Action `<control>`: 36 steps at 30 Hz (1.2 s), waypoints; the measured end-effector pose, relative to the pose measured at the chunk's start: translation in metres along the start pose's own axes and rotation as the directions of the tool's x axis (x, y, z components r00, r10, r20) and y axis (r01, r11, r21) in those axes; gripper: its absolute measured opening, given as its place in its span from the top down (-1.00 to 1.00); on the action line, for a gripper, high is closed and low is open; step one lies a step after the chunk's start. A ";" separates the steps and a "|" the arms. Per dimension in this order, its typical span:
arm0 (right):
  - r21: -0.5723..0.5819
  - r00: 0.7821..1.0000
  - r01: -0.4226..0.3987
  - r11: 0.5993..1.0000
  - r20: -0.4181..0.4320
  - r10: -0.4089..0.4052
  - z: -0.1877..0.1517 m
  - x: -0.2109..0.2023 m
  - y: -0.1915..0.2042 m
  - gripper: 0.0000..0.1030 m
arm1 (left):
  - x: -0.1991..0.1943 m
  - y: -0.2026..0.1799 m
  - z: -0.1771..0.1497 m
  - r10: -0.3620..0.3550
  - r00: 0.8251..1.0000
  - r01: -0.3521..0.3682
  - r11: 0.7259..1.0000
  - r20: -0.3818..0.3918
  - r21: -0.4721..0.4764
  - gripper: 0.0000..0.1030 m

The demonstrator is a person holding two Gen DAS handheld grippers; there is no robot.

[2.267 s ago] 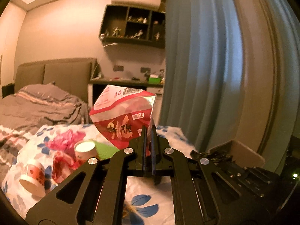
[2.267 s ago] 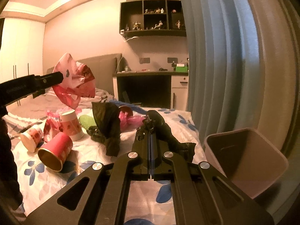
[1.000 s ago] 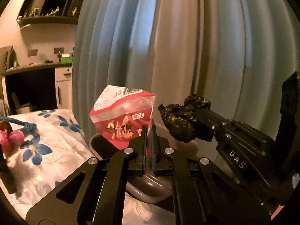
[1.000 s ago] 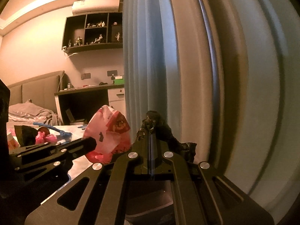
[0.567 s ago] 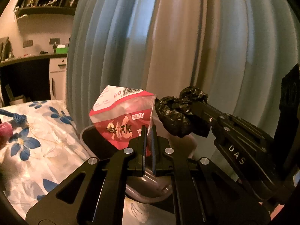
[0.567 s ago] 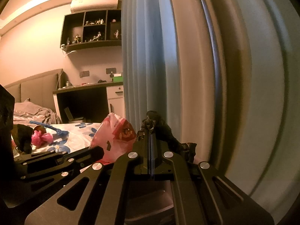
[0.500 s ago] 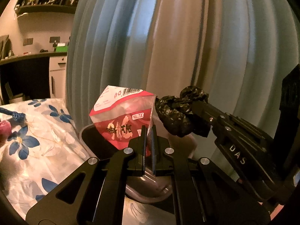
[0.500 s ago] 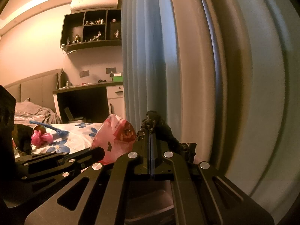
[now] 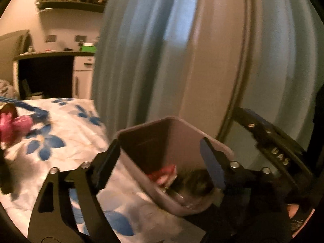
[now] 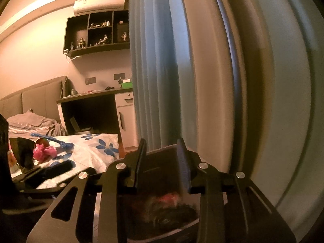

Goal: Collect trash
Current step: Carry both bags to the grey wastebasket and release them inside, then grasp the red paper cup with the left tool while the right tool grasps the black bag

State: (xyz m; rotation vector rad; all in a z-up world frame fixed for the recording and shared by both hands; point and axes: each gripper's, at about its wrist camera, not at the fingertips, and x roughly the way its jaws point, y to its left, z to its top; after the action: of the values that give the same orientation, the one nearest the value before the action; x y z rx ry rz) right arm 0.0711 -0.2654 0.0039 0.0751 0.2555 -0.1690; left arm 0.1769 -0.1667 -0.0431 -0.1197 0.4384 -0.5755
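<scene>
A pinkish-grey bin (image 9: 145, 124) stands at the bed's edge against the curtain. In its bottom lie the red snack bag (image 9: 162, 174) and the crumpled black bag (image 9: 194, 182). Above the bin my left gripper (image 9: 160, 142) has its jaws opening wide, with nothing between them. From the right, my right gripper (image 9: 273, 151) reaches in over the same bin. In the right wrist view the right gripper (image 10: 161, 140) hangs over the bin (image 10: 160, 166) with jaws opening and nothing in them. The red bag (image 10: 168, 199) and black bag (image 10: 172, 210) lie below.
The bed with its white, blue-flowered sheet (image 9: 60, 141) is left of the bin and bears pink trash (image 10: 43, 150), a blue rope (image 10: 60, 142) and a dark bag (image 10: 22, 149). A blue-grey curtain (image 9: 162, 50) hangs right behind the bin. A desk (image 10: 91, 99) stands further back.
Both grippers were shut, the left on the red snack bag and the right on the black bag. Both jaws have opened and the two pieces now lie in the bin. The left gripper dipped lower.
</scene>
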 end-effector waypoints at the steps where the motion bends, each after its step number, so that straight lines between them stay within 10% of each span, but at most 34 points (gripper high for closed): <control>1: -0.001 1.000 0.006 1.000 0.004 -0.006 0.001 -0.002 0.000 0.33 | -0.005 0.005 0.000 0.024 1.000 -0.024 1.000 0.009 -0.011 -0.71; 11: 0.059 1.000 -0.022 0.998 0.005 0.022 -0.003 -0.022 0.010 -0.07 | -0.074 0.041 -0.011 0.270 0.960 -0.265 0.962 0.075 -0.071 -0.87; 30: -0.023 0.966 -0.249 0.968 -0.085 0.246 -0.032 -0.050 0.122 -0.19 | -0.239 0.117 -0.068 0.615 0.780 -0.602 0.788 0.113 -0.131 -0.88; 36: -0.067 0.946 -0.312 0.948 -0.118 0.303 -0.038 -0.049 0.163 -0.19 | -0.257 0.142 -0.081 0.656 0.749 -0.640 0.752 0.088 -0.157 -0.88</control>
State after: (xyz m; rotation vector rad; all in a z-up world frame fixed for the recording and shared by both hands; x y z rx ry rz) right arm 0.0433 -0.0942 -0.0119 0.0387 0.3532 0.1585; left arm 0.0203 0.0937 -0.0544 -0.1092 0.3473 0.1575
